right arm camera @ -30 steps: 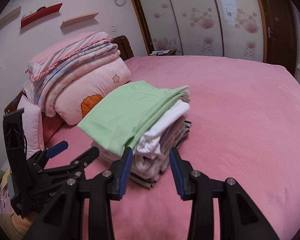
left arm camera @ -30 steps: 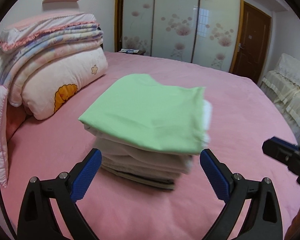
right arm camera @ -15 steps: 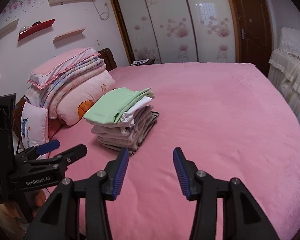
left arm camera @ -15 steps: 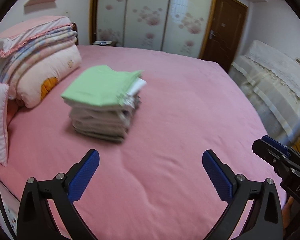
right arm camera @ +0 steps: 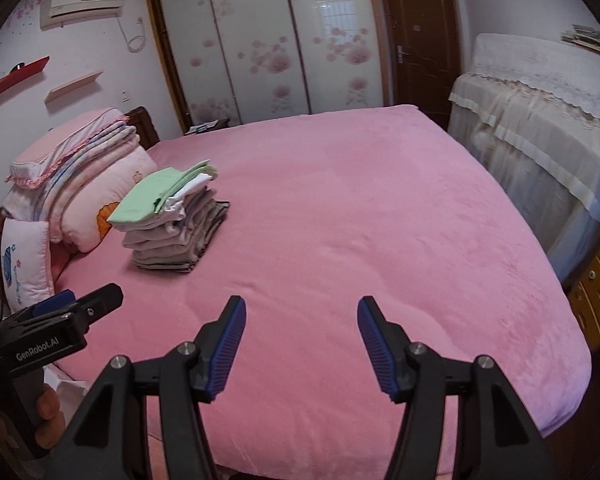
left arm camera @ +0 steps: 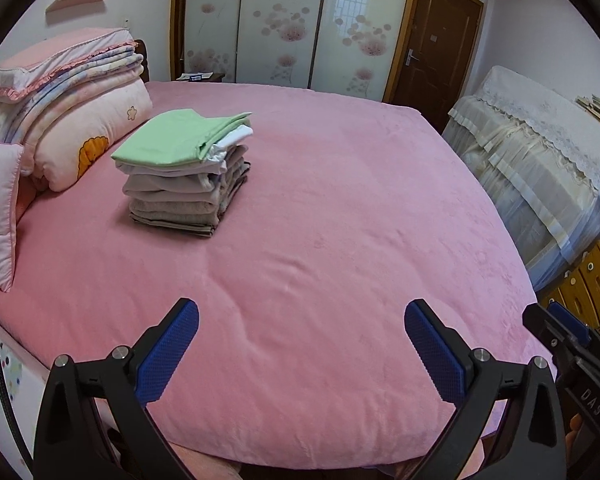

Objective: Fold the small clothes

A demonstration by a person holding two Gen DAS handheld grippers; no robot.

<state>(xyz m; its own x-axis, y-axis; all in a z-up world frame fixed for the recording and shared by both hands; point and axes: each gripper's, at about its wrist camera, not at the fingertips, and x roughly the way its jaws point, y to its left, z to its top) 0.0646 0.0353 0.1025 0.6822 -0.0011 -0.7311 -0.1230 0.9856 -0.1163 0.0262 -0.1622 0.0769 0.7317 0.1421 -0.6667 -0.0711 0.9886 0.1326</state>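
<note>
Your stack of folded clothes [left arm camera: 186,172] sits on the pink bed [left arm camera: 340,240], near the pillows [left arm camera: 80,120], squared and neat. A smooth mint-green piece lies on top, white under it, then soft beige and grey layers. The bed cover looks plush. Your left gripper [left arm camera: 302,346] has its jaws spread wide and empty. Your right gripper [right arm camera: 300,336] has just been opening its jaws, with nothing between them.

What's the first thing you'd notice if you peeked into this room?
The big pink bed fills almost the whole room. On it, near the pillows, sits a neat stack of folded clothes with a bright green one on top. Up close, two pairs of blue-tipped tongs, left and right, both stand open and hold nothing.
</note>
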